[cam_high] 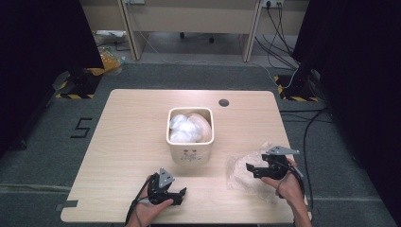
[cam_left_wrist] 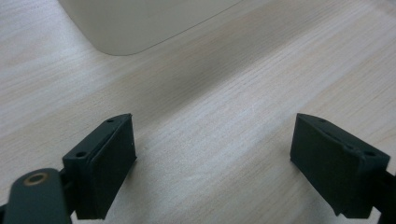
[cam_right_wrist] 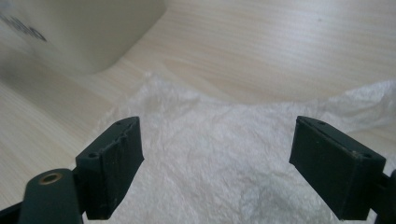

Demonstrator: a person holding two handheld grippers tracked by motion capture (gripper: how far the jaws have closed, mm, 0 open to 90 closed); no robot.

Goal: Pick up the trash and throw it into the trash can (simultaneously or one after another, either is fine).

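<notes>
Your right claw (cam_right_wrist: 217, 168) hangs wide apart over the crumpled, translucent white plastic bag (cam_right_wrist: 224, 163) lying flat on the pale wooden worktop (cam_high: 132, 137), just right of the cream square bin (cam_high: 190, 153) already stuffed with white bags. Your left claw (cam_left_wrist: 212, 163) is spread wide too, holding nothing. Pinch too shallow and the thin film will likely slip free.

— What are you holding?
— My left gripper (cam_high: 182, 191) and right gripper (cam_high: 249, 167): both black, each topped with a grey three-cornered plate.
— And the jaws?
— Flat black blocks with small screw holes; a brass-ringed hole lower left. A black cable trails from each.
</notes>
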